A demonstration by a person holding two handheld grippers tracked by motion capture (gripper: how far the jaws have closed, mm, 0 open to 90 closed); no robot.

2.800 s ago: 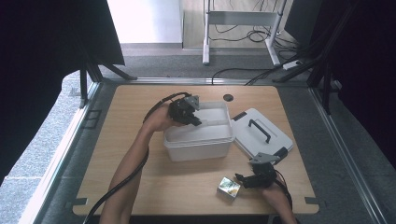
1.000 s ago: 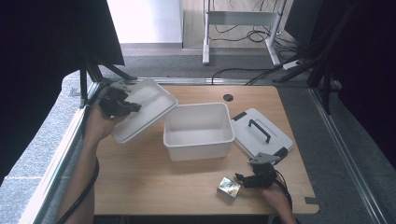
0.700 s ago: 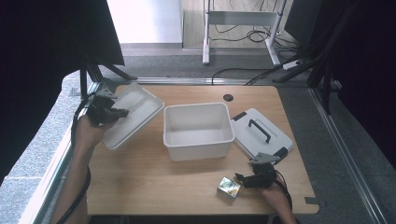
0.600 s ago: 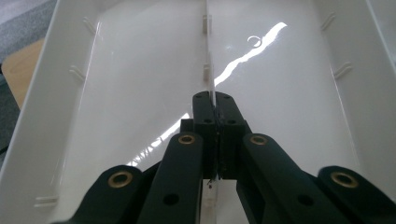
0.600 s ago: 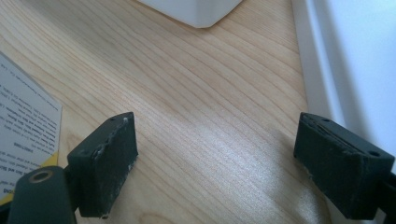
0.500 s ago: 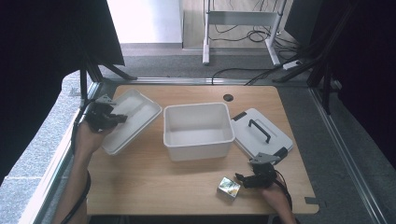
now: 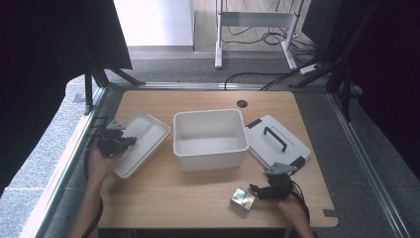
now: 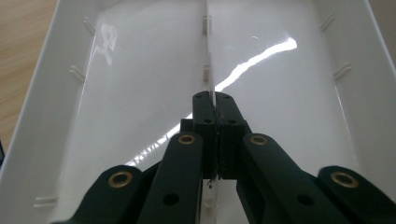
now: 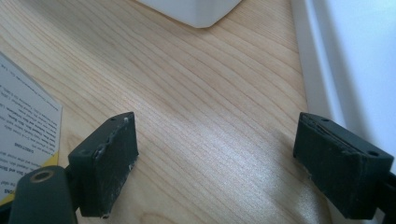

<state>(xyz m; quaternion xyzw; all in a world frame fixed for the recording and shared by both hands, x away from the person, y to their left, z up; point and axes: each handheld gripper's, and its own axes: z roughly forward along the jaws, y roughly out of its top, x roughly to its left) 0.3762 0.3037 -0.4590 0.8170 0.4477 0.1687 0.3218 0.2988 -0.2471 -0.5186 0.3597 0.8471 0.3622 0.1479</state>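
My left claw (image 8: 215, 109) pinches the divider rib of the white insert tray (image 7: 141, 141), parked on the desk (image 7: 198, 198) left of the bin (image 7: 210, 139), leaving it clear; right claw (image 9: 215, 163) gapes, empty, beside the small box (image 7: 242, 200).

1. A wooden tabletop (image 7: 198, 193) with a round black hole (image 7: 241, 103) near its far edge.
2. Grey carpet floor (image 7: 173, 69) beyond it.
3. A white metal stand (image 7: 255, 20) there, black cables (image 7: 257, 82) trailing beside it.
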